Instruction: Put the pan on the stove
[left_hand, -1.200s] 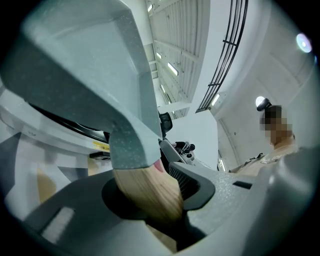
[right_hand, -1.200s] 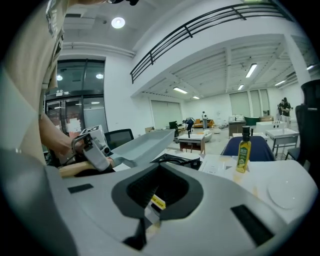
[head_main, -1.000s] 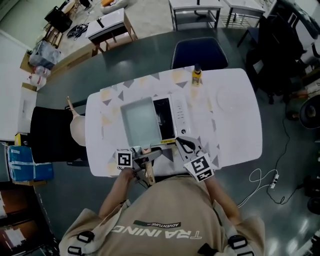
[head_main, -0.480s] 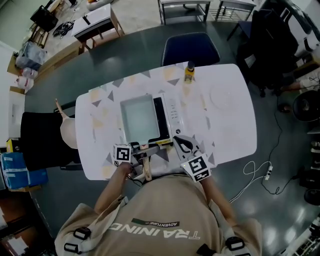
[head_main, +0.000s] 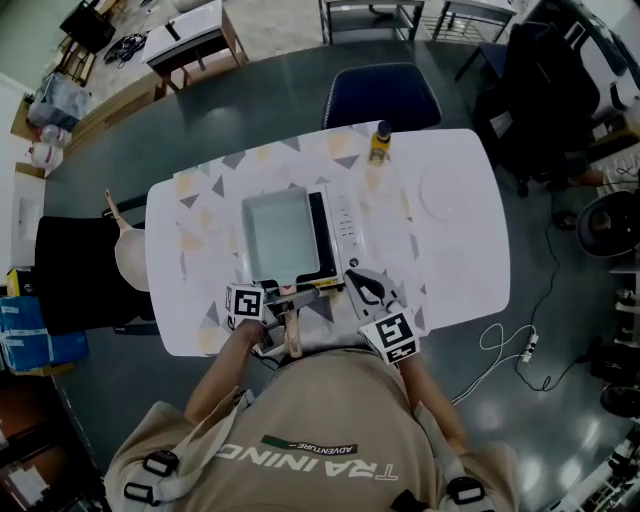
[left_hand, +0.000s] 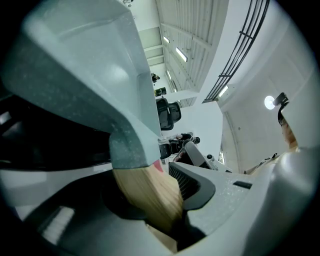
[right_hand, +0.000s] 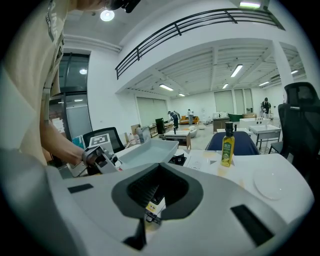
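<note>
A grey rectangular pan (head_main: 280, 235) lies over the white and black stove (head_main: 347, 232) in the middle of the table. Its wooden handle (head_main: 292, 338) sticks out toward me. My left gripper (head_main: 287, 308) is shut across that handle; in the left gripper view the blond handle (left_hand: 150, 192) sits between the grey jaws, with the pan's body (left_hand: 90, 75) above. My right gripper (head_main: 356, 282) rests at the stove's front right corner with its jaws together. From the right gripper (right_hand: 152, 202) view, the pan (right_hand: 145, 152) and left gripper (right_hand: 100, 157) lie ahead.
A yellow oil bottle (head_main: 379, 143) stands at the table's far edge, and a pale plate (head_main: 445, 195) lies to the right. A blue chair (head_main: 380, 95) is behind the table (head_main: 460, 270); a black chair (head_main: 80, 275) stands at its left end.
The head view has shifted a little. The pan, the stove and both grippers keep the same places relative to each other.
</note>
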